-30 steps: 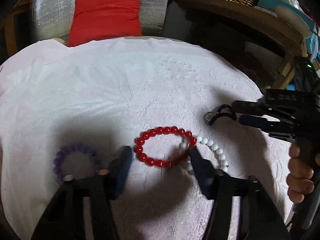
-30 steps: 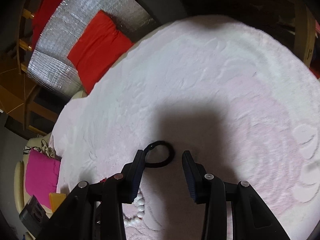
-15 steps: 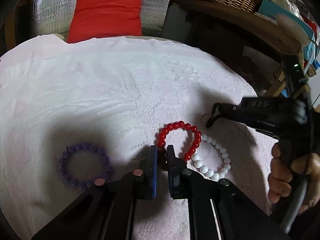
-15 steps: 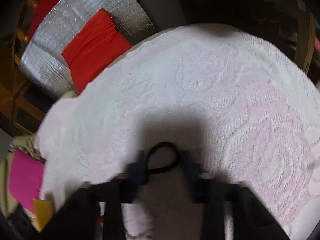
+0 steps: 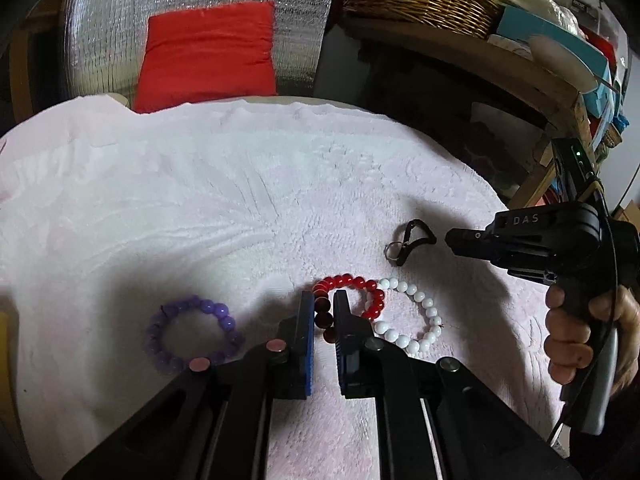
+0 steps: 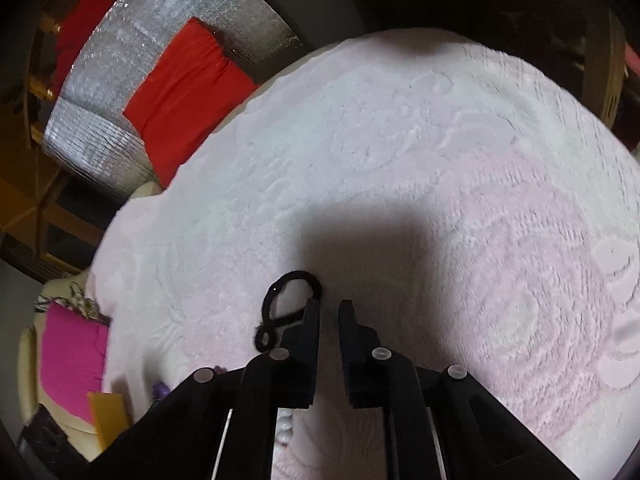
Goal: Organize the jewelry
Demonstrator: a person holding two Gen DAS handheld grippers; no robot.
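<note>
A: Where's the red bead bracelet (image 5: 352, 296)?

B: On the pink towel-covered counter (image 5: 200, 208), with its near side pinched between the fingers of the left gripper (image 5: 323, 312). The jaws are nearly together, a few dark red beads caught in the narrow gap. Its far side touches the white bead bracelet (image 5: 412, 320), and may lie over it.

A: So which step is this?

B: I'd judge it's the pick-up of the red one, grip made, lift not yet begun. The next move calls for a slow rise, so the loop comes off the white beads without dragging them. The purple bracelet (image 5: 192, 332) lies apart to the left and shouldn't be disturbed.

A: And the right gripper (image 6: 329, 308)?

B: Almost closed as well, only a slim gap left. The black cord loop (image 6: 286, 304) with its small metal ring sits against the outside of its left finger, not between the jaws, so it seems to hold nothing.

A: Do the two views differ?

B: The left wrist view shows all three bracelets, the cord and the person's right hand (image 5: 576, 336) on the handle. The right wrist view gives the cord up close and only a few white beads under the gripper; the red bracelet is hidden there.
</note>
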